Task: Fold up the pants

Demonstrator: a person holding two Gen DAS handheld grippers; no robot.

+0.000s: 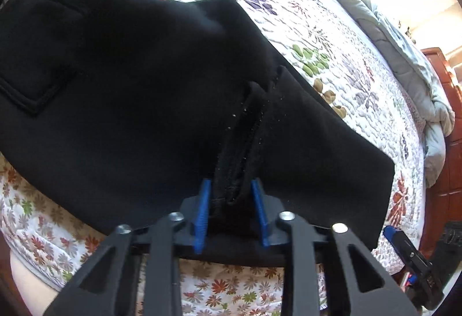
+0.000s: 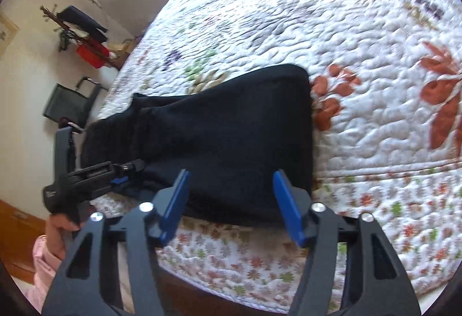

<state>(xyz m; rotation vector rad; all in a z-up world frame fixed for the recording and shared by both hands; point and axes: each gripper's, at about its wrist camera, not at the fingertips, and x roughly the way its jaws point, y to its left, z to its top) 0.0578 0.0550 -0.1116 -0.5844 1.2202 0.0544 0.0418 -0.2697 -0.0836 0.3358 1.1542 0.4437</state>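
Spread over the floral quilted bed [image 1: 332, 35], black fleece pants [image 1: 138, 85] are pinched at the near edge by the left gripper [image 1: 232, 212]; the right gripper [image 2: 231, 203], jaws spread, should be closed on the hem before lifting evenly.

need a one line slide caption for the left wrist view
Left gripper pinches a bunched fold of the black pants lying on a floral quilt.
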